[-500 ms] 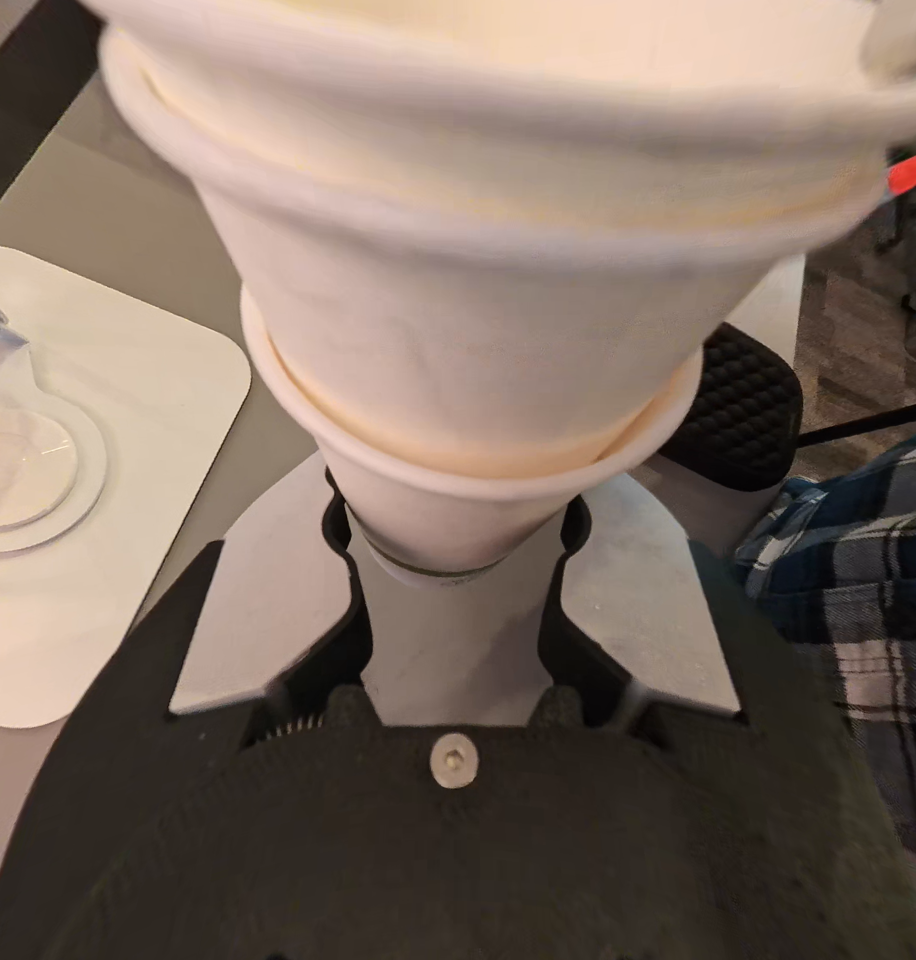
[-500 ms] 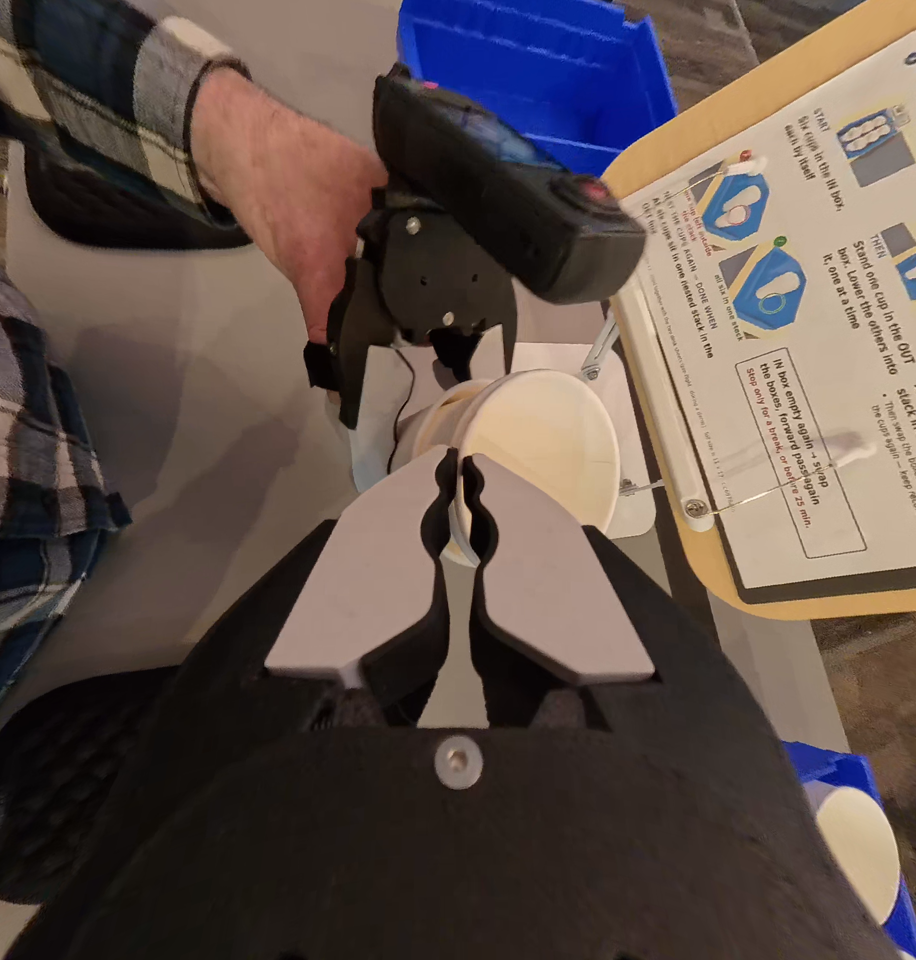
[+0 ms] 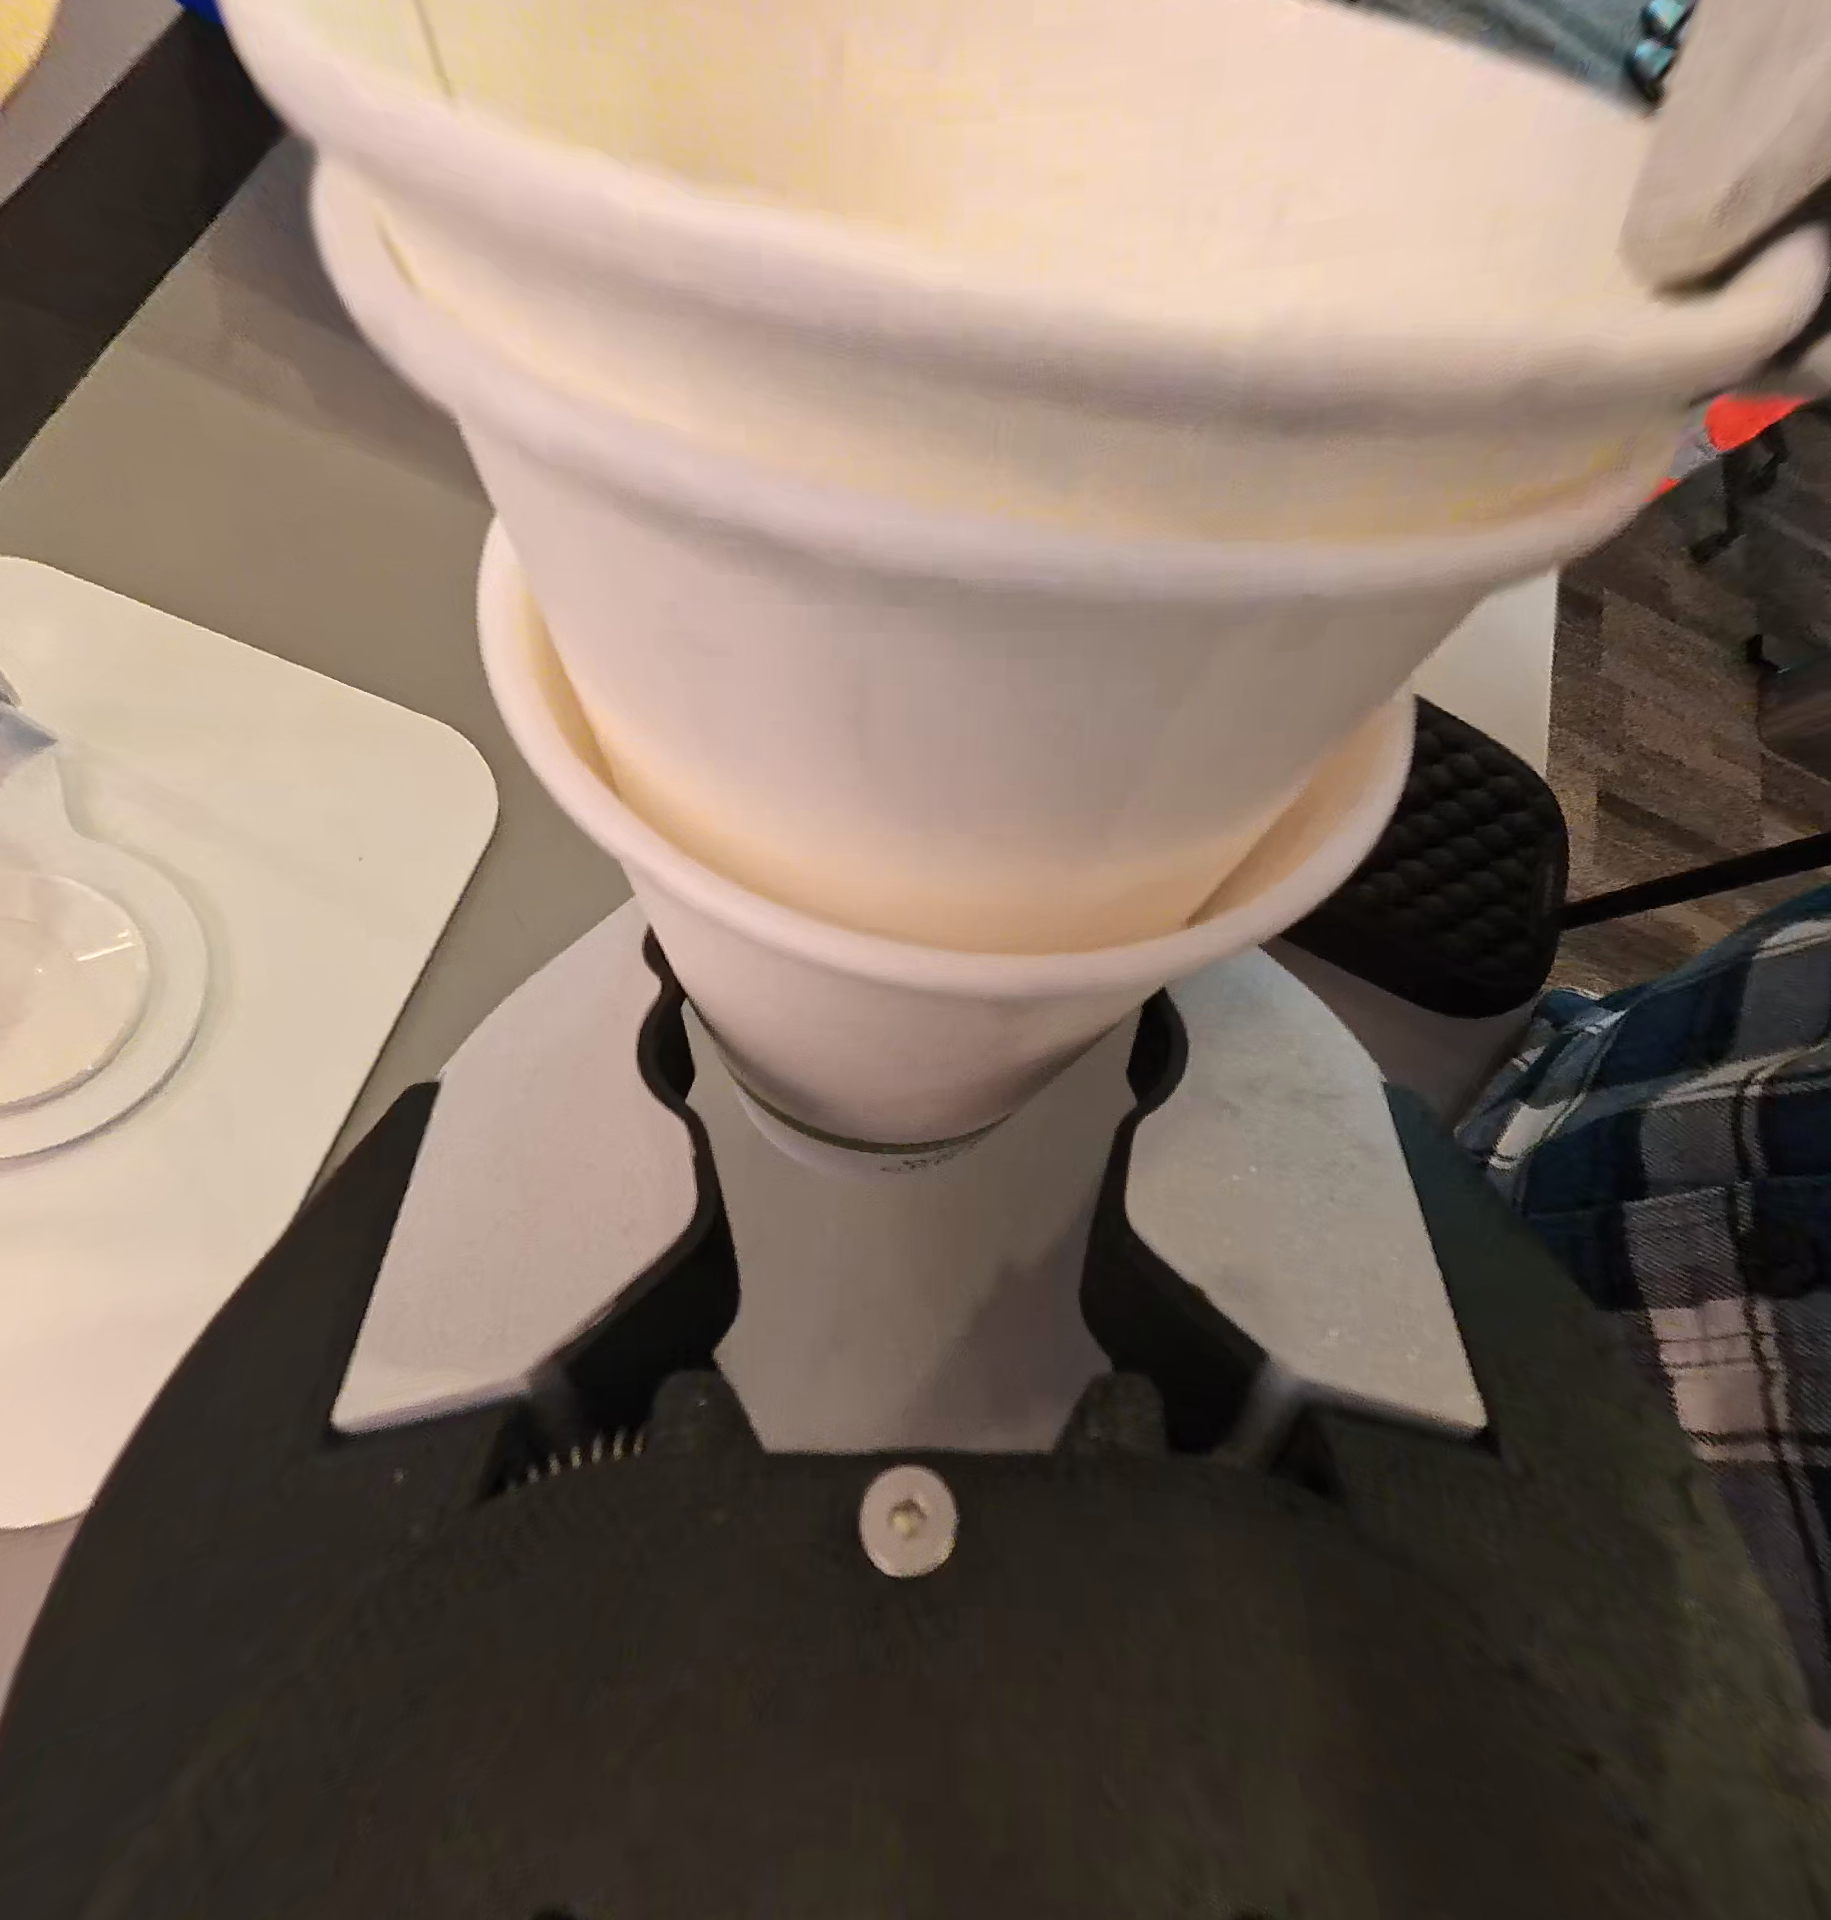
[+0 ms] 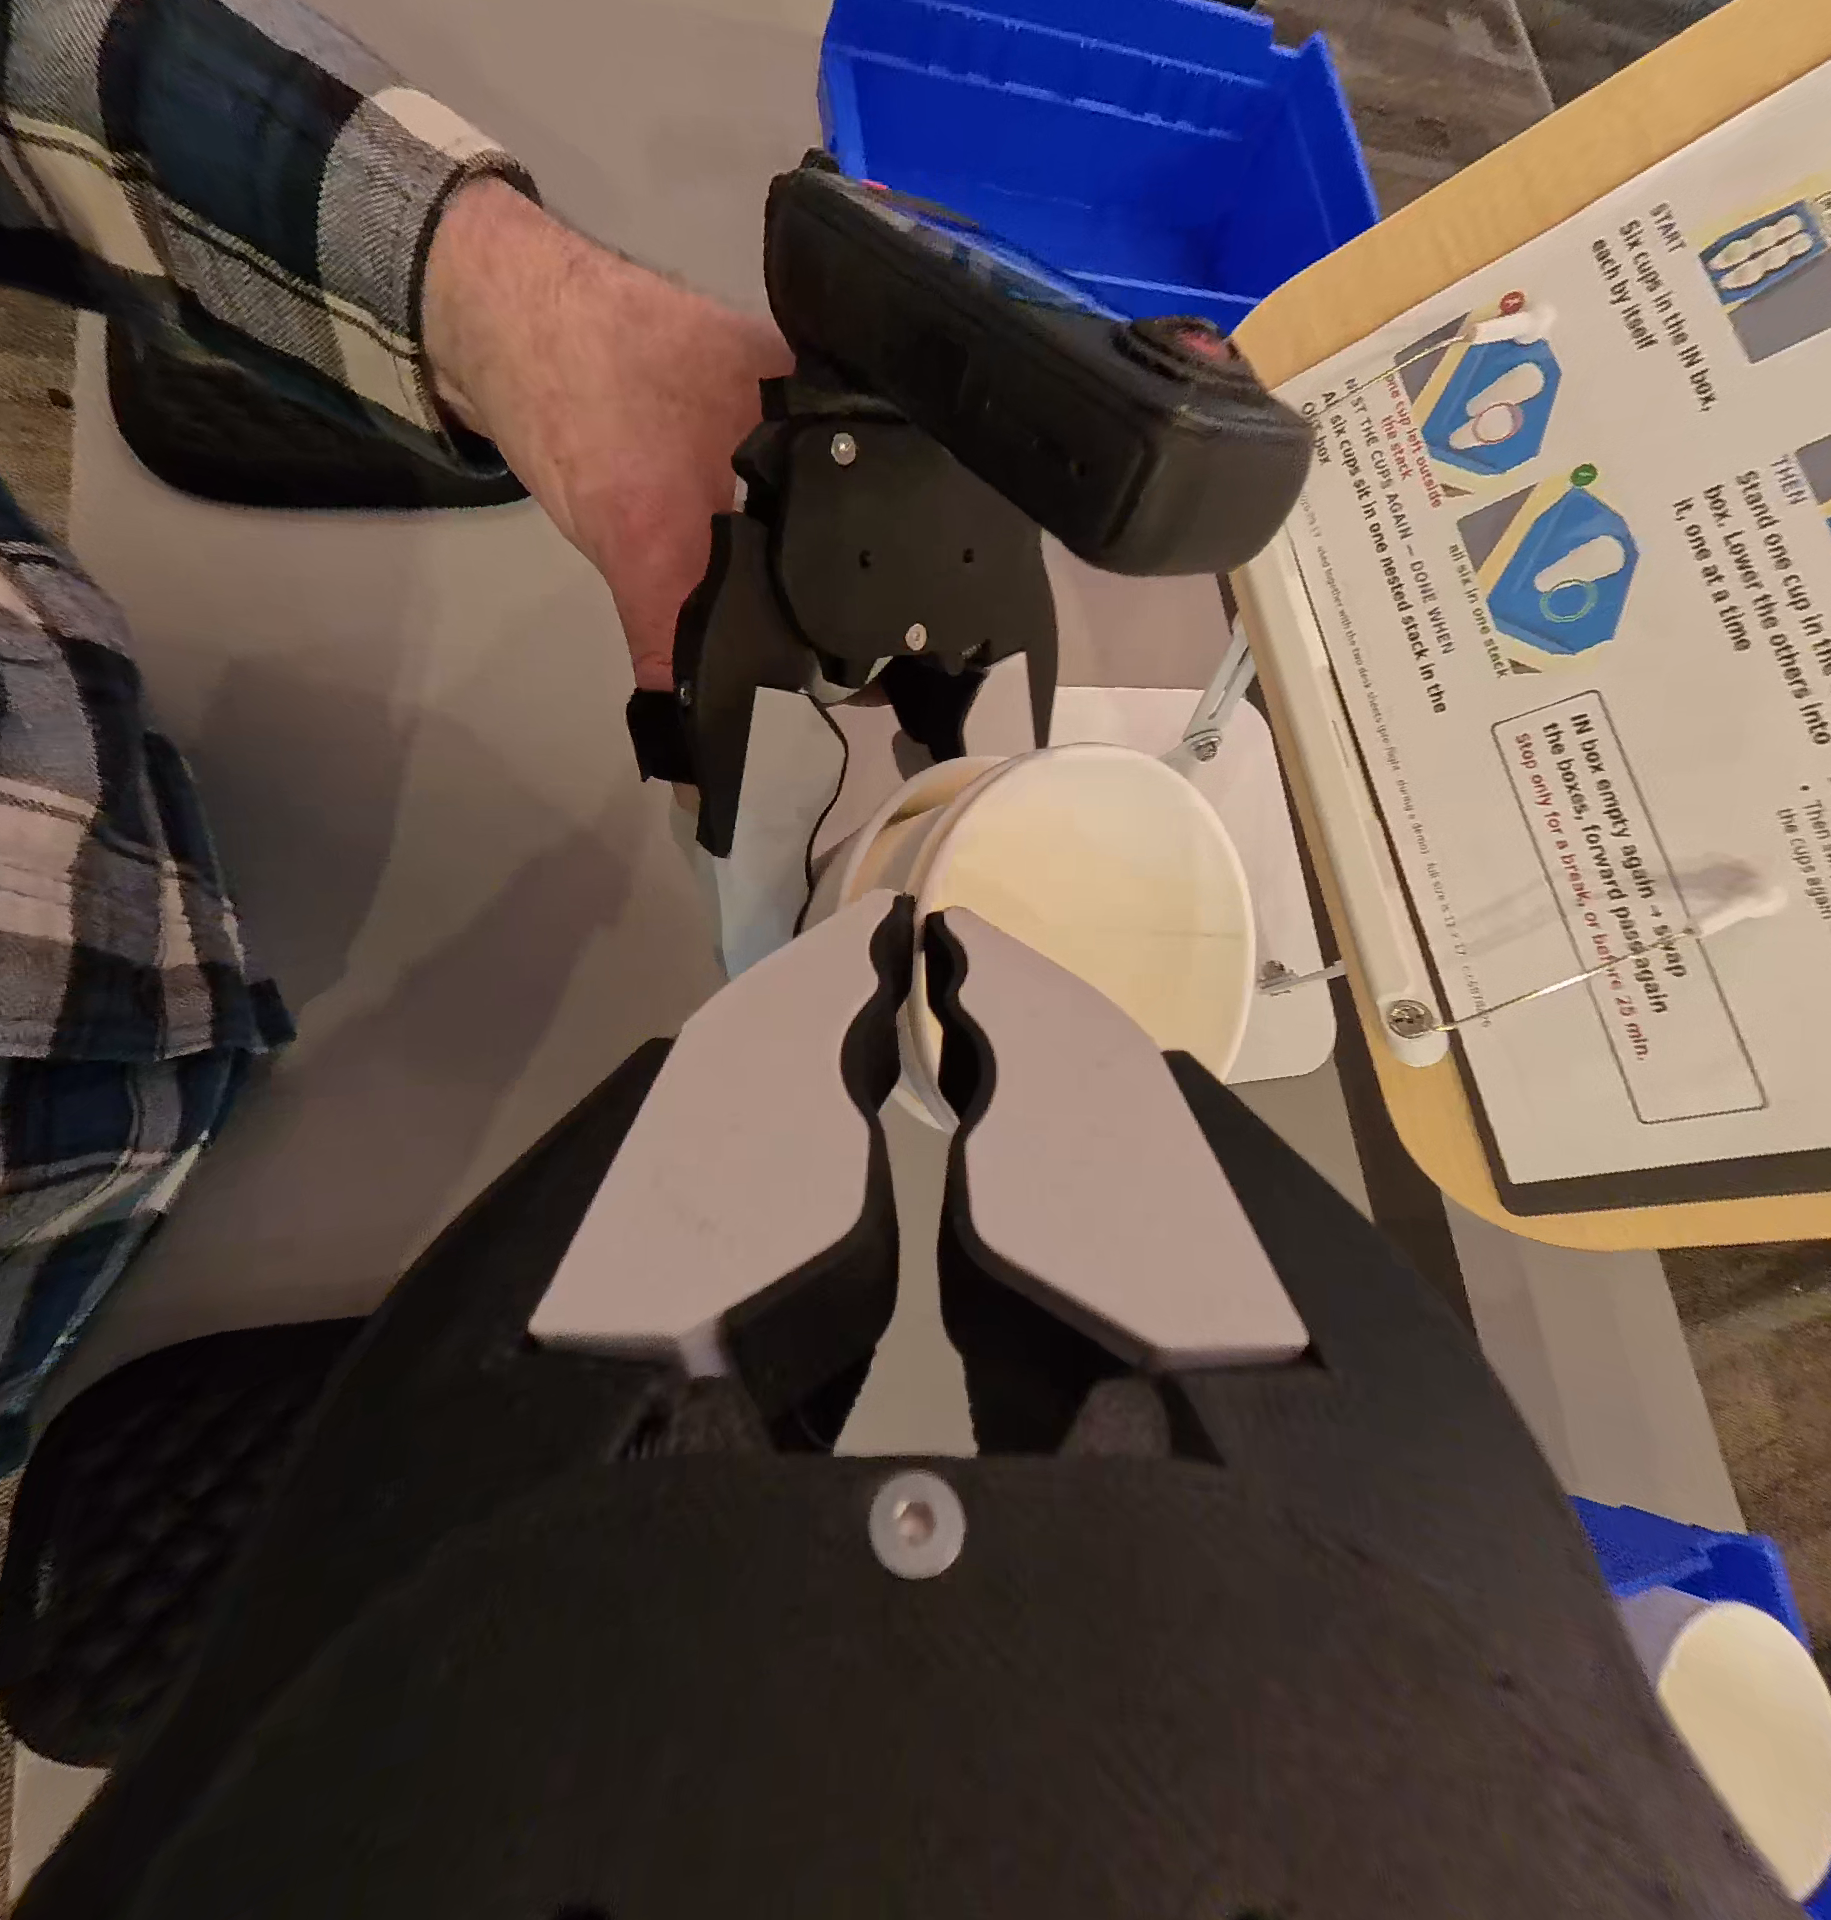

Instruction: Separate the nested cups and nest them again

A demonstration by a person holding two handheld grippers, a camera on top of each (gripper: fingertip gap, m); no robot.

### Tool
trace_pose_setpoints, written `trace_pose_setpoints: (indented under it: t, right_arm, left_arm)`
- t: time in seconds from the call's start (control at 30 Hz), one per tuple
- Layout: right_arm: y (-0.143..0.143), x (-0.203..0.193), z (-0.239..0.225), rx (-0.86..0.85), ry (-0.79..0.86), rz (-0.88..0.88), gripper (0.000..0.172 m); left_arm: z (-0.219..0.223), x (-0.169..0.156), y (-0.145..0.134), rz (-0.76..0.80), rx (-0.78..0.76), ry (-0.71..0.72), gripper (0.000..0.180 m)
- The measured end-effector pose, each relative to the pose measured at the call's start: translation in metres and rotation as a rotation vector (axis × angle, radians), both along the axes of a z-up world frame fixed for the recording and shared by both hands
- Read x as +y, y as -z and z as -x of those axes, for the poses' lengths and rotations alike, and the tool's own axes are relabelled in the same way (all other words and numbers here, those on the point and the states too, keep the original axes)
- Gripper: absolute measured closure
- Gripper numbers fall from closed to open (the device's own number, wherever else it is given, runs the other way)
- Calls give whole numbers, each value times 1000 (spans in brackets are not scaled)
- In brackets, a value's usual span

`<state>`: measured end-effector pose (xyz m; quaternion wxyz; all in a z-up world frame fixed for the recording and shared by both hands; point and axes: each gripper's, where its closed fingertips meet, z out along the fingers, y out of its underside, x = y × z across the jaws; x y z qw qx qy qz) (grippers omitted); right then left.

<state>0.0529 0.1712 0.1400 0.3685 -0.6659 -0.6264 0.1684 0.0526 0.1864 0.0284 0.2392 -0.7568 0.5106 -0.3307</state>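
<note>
White paper is what both grippers meet. The right gripper point(image 4: 916, 935) has its fingers closed on the rim of the top cup point(image 4: 1098, 894) of the stack, one pad inside the wall and one outside. From there, toward 12 o'clock in the right wrist view, the left gripper point(image 4: 869, 748) reaches to the far end of the stack, carried by a hand point(image 4: 599, 436) in a plaid sleeve. In the left wrist view, the left gripper point(image 3: 911, 1039) has its fingers spread wide around the bottom cup point(image 3: 890, 1018); the left pad lies against its wall, but contact on the right side cannot be told. The stack runs to 12 o'clock. A blue bin point(image 4: 1087, 135) lies at 12 o'clock, an instruction board point(image 4: 1576, 665) at 2 o'clock.
</note>
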Motion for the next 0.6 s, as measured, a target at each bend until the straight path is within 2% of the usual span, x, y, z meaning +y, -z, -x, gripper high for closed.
trace_pose_setpoints:
  t: [0.2, 0.43, 0.6]
  right_arm:
    - [6, -8, 5, 13, -36, 65, 169]
    - [12, -13, 6, 17, -49, 137, 169]
    - [11, -7, 2, 17, -20, 121, 166]
  left_arm:
    - [-6, 1, -11, -38, -51, 19, 96]
    - [-6, 1, -6, -79, -14, 33, 97]
    - [-5, 2, -6, -68, -2, 16, 97]
